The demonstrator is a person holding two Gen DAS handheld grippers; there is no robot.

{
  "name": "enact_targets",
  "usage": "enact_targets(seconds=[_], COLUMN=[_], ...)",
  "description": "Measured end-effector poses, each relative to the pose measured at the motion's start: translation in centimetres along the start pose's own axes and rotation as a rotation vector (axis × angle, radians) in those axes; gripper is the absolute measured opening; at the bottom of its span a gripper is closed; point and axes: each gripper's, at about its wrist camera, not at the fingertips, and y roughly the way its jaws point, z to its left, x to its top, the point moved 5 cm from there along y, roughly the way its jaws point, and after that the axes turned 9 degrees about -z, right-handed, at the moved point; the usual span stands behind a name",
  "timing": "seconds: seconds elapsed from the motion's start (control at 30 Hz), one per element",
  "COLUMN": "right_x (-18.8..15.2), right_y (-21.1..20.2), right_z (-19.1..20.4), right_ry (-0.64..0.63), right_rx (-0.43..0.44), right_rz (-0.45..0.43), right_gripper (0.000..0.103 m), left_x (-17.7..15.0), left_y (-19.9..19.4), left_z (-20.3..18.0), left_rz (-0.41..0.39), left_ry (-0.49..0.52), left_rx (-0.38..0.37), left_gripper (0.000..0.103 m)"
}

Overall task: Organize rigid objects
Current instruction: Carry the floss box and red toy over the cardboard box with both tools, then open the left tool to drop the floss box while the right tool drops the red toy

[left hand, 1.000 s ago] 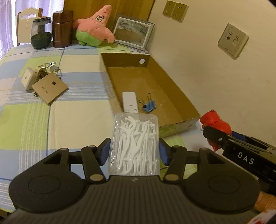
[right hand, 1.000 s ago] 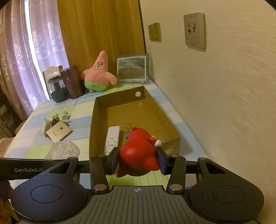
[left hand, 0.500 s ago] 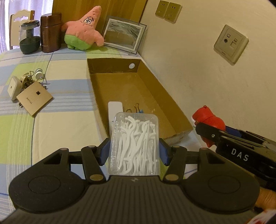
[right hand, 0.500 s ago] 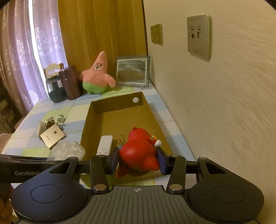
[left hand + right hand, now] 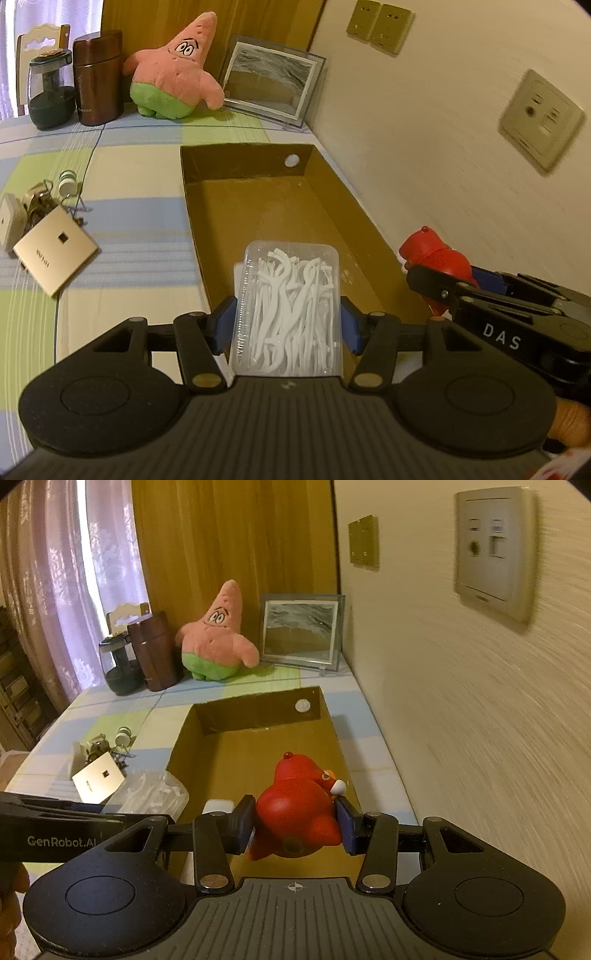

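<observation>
Gripping floss-pick box (image 5: 288,310) and red toy (image 5: 295,812), both grippers (image 5: 287,325) (image 5: 295,829) now farther over cardboard box (image 5: 369,236).

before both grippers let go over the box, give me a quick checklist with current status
1. Left gripper clamped on the floss pick case: ok.
2. Right gripper clamped on the red toy: ok.
3. Case above the cardboard box opening: ok.
4. Toy above the box floor: ok.
5. Landing spot under the case clear of the white remote: cannot tell, mostly hidden.
6. Grippers apart from each other: ok, side by side.
</observation>
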Motion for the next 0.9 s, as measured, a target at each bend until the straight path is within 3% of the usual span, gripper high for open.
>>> enact_targets(seconds=[0.4,0.9], right_x=[1.9,1.6], right_y=[6.8,11.1], right_z=[-0.7,-1.8], right_ry=[-0.055,-0.044], right_rx=[0.035,0.033], right_rz=[0.036,0.074], right_gripper=[0.043,0.043], left_x=[4.2,6.7], left_y=[6.1,11.1], left_z=[1.7,3.1], left_rz=[-0.007,-0.007], left_ry=[-0.006,0.008], left_rx=[0.031,0.04], left_gripper=[0.053,0.053])
